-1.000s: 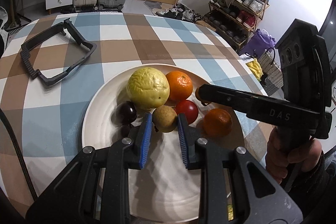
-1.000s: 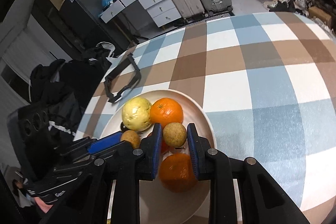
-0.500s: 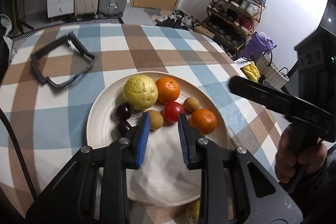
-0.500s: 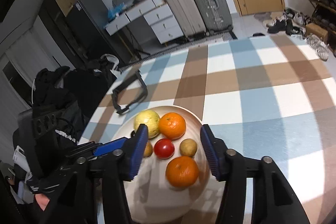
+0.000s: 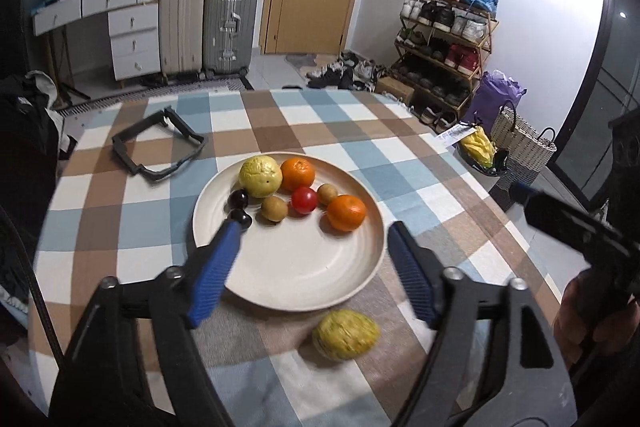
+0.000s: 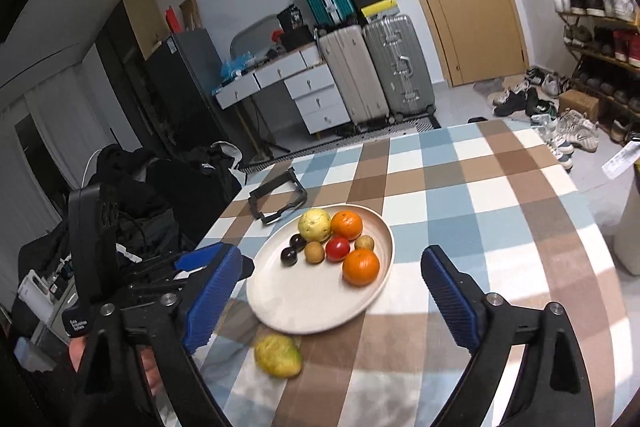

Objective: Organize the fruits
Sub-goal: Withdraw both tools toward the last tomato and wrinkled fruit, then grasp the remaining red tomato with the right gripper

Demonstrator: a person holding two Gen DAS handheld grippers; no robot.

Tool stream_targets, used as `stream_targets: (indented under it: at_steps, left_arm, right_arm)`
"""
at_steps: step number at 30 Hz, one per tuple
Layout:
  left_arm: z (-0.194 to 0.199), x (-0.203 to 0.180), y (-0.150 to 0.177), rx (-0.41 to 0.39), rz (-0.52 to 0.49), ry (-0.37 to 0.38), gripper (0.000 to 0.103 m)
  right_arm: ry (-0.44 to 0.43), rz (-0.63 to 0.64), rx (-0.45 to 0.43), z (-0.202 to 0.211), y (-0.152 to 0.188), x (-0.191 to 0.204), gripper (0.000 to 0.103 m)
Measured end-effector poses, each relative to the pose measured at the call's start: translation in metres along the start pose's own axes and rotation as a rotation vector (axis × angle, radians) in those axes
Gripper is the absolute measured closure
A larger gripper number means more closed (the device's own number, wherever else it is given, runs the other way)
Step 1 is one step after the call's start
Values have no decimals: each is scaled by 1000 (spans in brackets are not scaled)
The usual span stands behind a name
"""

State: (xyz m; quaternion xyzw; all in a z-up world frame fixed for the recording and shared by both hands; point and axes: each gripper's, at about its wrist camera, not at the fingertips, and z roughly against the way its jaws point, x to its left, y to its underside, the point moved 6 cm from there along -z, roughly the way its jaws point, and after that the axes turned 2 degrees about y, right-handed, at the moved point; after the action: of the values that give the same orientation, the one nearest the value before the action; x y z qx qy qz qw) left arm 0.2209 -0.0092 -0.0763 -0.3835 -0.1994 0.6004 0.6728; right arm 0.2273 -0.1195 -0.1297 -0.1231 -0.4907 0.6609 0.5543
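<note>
We've pulled both claws back from the plate (image 5: 360,279), jaws just opened, empty; next, the yellow fruit (image 5: 346,334) below our left claw (image 5: 312,267).

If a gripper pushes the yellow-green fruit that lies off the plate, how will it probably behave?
The yellow-green fruit looks oval and lies free on the checked tablecloth, so it would probably roll unevenly. Its wrinkled skin may grip the cloth somewhat. It sits near the plate, whose rim might stop it.

Checked-cloth desk (image 5: 400,163), cream plate (image 5: 304,279) of fruit at centre, black frame (image 5: 158,147) far-left, yellow-green fruit (image 5: 346,334) just off plate's near rim
</note>
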Motion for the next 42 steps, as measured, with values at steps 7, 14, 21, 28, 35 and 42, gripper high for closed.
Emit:
stream_targets:
  at_steps: [7,14,21,28,35,42]
  left_arm:
    - [46,-18,18,-60,-7,-46,10]
    - [72,-22,45,-86,8,-79,1]
    - [76,-14,72,-74,44,-112,1]
    - [68,-3,94,-57,43,-149,1]
    - [60,13,111,-27,76,-153,1]
    - [51,22,117,-8,89,-153,1]
  right_arm:
    - [14,40,-35,39,30,18,2]
    - [26,124,-104,72,52,40,0]
    - [62,184,-89,78,82,49,0]
    - [73,152,10,60,115,39,0]
    - [78,114,110,40,142,27,0]
    - [68,95,181,20,160,24,1]
